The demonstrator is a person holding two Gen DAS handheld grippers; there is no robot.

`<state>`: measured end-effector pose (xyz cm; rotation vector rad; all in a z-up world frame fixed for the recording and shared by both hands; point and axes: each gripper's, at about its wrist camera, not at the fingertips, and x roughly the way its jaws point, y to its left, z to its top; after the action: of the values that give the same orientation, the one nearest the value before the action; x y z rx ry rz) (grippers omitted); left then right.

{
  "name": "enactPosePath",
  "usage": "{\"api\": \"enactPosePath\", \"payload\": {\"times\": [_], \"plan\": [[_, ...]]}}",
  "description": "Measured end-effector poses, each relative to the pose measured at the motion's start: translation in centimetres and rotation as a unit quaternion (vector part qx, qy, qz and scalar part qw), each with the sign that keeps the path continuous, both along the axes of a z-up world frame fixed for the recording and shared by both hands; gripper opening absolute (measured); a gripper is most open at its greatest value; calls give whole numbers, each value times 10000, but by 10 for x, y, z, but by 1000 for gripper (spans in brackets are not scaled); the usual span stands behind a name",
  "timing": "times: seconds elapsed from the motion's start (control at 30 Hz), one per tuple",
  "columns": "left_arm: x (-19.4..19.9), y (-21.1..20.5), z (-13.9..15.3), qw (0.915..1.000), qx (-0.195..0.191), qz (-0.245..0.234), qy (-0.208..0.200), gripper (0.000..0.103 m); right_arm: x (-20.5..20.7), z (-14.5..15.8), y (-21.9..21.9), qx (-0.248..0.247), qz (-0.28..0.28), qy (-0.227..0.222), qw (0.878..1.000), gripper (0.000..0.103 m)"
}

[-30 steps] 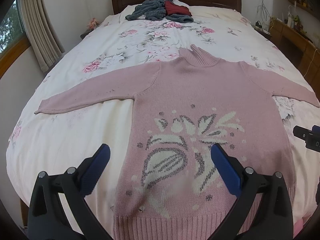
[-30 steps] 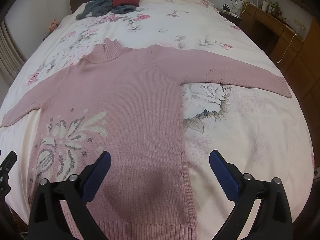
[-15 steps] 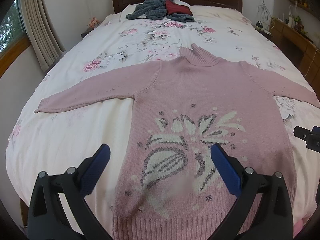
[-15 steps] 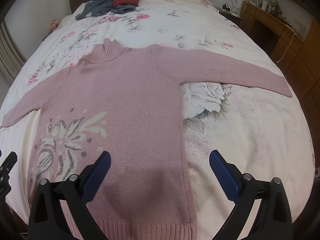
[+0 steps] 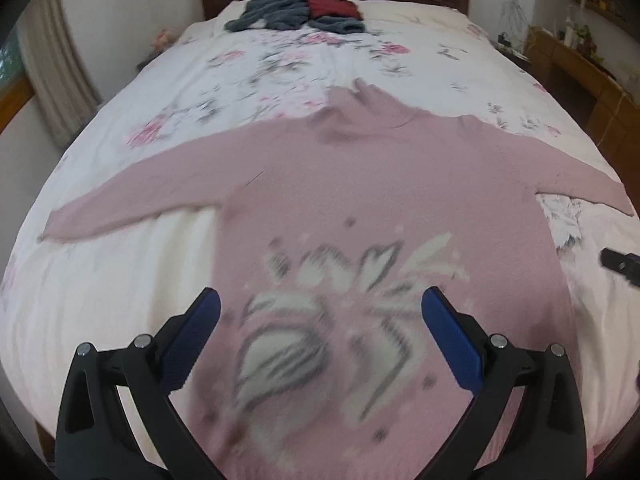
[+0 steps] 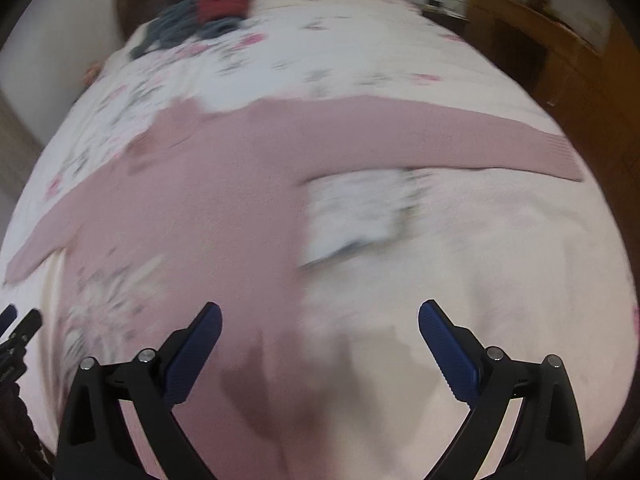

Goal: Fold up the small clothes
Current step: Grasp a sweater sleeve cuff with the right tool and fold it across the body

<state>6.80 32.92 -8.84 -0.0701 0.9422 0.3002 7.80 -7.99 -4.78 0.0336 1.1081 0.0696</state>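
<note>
A pink knitted turtleneck sweater (image 5: 372,196) (image 6: 208,184) lies flat on the bed, face up, both sleeves spread wide, a white and grey leaf pattern on its lower front. My left gripper (image 5: 320,320) hovers open over the patterned lower front, nothing between its blue pads. My right gripper (image 6: 320,324) is open above the sweater's right side edge and the bedspread beside it. The sweater's right sleeve (image 6: 460,140) stretches toward the bed's right edge. A tip of the right gripper shows at the right edge of the left wrist view. Both views are motion-blurred.
The bed (image 5: 280,64) has a white floral spread. A pile of grey and dark red clothes (image 5: 304,8) (image 6: 200,16) lies near the dark wooden headboard. Wooden furniture (image 6: 540,48) stands along the right side. A curtain (image 5: 52,68) hangs at left.
Both grippers have moved forward and lower over the sweater, which now looks larger and blurred. The right gripper has swung rightward toward the sweater's side edge. Both stay open.
</note>
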Motion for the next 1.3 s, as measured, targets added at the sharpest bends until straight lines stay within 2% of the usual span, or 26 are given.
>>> {"api": "enactPosePath", "payload": {"times": [0.17, 0.3, 0.4, 0.57, 0.67, 0.8, 0.83, 0.87, 0.9, 0.97, 1.0, 1.07, 1.1, 1.3], "plan": [[74, -32, -2, 9993, -259, -275, -30, 100, 66, 0, -110, 121, -892, 207, 9957, 99], [126, -60, 0, 9985, -295, -444, -158, 100, 124, -15, -203, 104, -1692, 529, 9841, 99], [157, -79, 3, 9979, -245, -536, -263, 100, 155, -31, -254, 322, -2086, 777, 9744, 99], [192, -97, 3, 9974, -254, -577, -346, 100, 188, -63, -305, 483, -2483, 1164, 9604, 96], [202, -100, 0, 9976, -225, -566, -324, 100, 199, -77, -317, 849, -2549, 1141, 9565, 95], [207, -101, -7, 9980, -101, -551, -287, 100, 209, -89, -323, 953, -2667, 1033, 9535, 92], [208, -100, -8, 9981, -78, -547, -277, 100, 210, -89, -323, 957, -2662, 989, 9540, 82], [207, -99, -10, 9982, -54, -540, -258, 100, 211, -89, -322, 958, -2604, 922, 9563, 69], [206, -98, -12, 9982, -39, -540, -243, 100, 211, -89, -324, 907, -2564, 868, 9584, 64], [204, -95, -14, 9983, 4, -536, -222, 100, 210, -88, -323, 1151, -2419, 795, 9602, 25], [203, -92, -15, 9984, 24, -524, -211, 100, 208, -87, -323, 1227, -2462, 778, 9583, 22], [198, -87, -16, 9987, 12, -467, -193, 100, 206, -82, -318, 1079, -2430, 701, 9614, 6], [196, -83, -17, 9989, -18, -438, -176, 100, 203, -78, -315, 1041, -2390, 629, 9634, 5], [183, -59, -18, 9995, -25, -292, -126, 100, 191, -58, -292, 1527, -2090, 336, 9653, 5]]}}
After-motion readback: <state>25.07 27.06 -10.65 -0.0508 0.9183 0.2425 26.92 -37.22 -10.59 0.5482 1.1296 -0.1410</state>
